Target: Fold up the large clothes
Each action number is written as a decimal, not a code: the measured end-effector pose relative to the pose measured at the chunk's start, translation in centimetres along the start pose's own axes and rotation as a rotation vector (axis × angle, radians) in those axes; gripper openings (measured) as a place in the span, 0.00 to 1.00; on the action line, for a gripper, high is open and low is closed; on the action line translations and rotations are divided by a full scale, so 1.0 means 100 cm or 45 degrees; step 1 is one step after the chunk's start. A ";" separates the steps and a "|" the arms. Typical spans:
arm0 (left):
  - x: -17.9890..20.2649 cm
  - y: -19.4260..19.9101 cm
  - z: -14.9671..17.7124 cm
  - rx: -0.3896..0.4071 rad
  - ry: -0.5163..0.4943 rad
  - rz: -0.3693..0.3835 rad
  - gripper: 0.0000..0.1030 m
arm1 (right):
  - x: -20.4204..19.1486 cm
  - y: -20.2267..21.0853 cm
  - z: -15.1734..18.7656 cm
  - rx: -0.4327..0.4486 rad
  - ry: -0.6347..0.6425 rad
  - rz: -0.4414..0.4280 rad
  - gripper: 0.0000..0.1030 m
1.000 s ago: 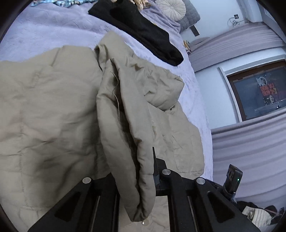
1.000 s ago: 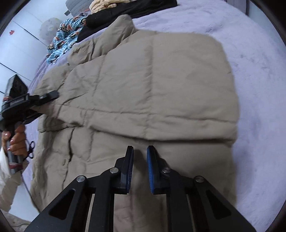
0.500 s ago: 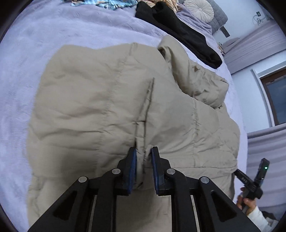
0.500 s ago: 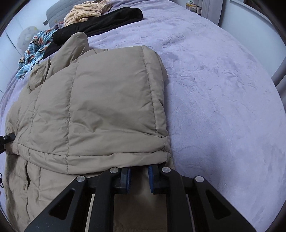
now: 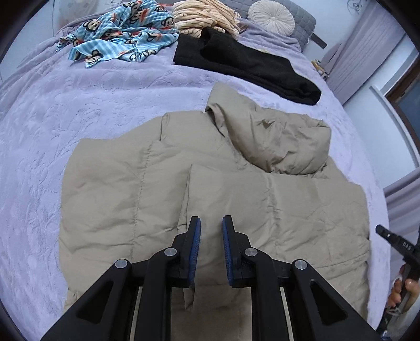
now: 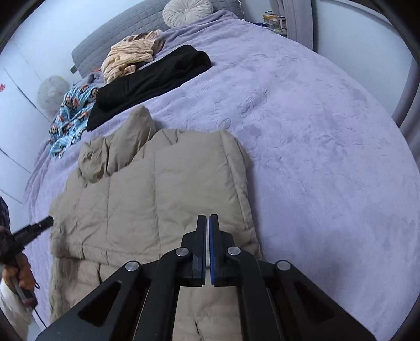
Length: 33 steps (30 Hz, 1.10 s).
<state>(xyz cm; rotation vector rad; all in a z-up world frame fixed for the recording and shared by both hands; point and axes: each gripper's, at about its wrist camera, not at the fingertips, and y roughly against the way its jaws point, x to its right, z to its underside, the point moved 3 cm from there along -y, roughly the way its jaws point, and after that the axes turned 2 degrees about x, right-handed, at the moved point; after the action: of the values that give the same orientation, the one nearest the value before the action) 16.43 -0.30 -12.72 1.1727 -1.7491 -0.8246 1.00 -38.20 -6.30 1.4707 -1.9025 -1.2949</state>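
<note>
**Both sleeves folded in, both grippers let go**

A second ago the left gripper (image 5: 211, 248) was pinching a beige sleeve and holding it up over the jacket (image 5: 147, 194); now that sleeve lies flat across the jacket's front and the gripper hangs above it with nothing in it. Its blue-padded fingers (image 5: 194, 251) stand a little apart, the jacket only showing through the gap. Half a second back they still had a ridge of cloth between them.

The right gripper (image 6: 208, 246) had its fingers slightly spread a second ago, over a jacket that filled most of its view. Half a second back its tips were down at the sleeve's edge. Its jaws have just been closing, and the fingers (image 6: 201, 249) are now pressed together with nothing caught between them, above the jacket's near right part. More bed shows around the jacket than before.

The one jacket lies on the purple bed cover (image 5: 78, 110), both sleeves crossed over its chest, hood (image 5: 278, 141) crumpled at the far end.

Counting: one beige jacket, two grippers, each gripped by one hand at the frame's edge (image 5: 401, 288) (image 6: 21, 272). Farther up the bed there are three other garments: one black (image 5: 246, 65), one blue with a monkey print (image 5: 120, 34), one cream striped (image 5: 207, 15). One round pillow (image 5: 271, 15) sits at the grey headboard.
</note>
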 end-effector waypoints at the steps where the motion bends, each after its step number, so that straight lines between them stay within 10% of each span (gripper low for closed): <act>1: -0.001 -0.013 0.001 -0.015 -0.009 -0.047 0.18 | 0.002 -0.008 -0.004 -0.009 -0.005 -0.005 0.02; 12: 0.000 -0.049 0.003 -0.014 -0.078 -0.070 0.18 | 0.031 -0.094 -0.001 -0.101 -0.013 0.123 0.00; 24: -0.013 0.010 0.031 -0.009 -0.092 -0.165 0.18 | 0.014 -0.036 0.021 -0.054 0.111 0.281 0.03; 33: -0.004 0.036 0.067 -0.074 -0.053 -0.166 0.18 | -0.001 0.006 0.058 -0.123 0.012 0.187 0.03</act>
<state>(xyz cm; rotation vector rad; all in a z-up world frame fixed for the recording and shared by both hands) 9.14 1.71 -12.53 1.2486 -1.6839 -0.9774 -3.70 -35.70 -8.60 1.2622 -1.8767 -1.2904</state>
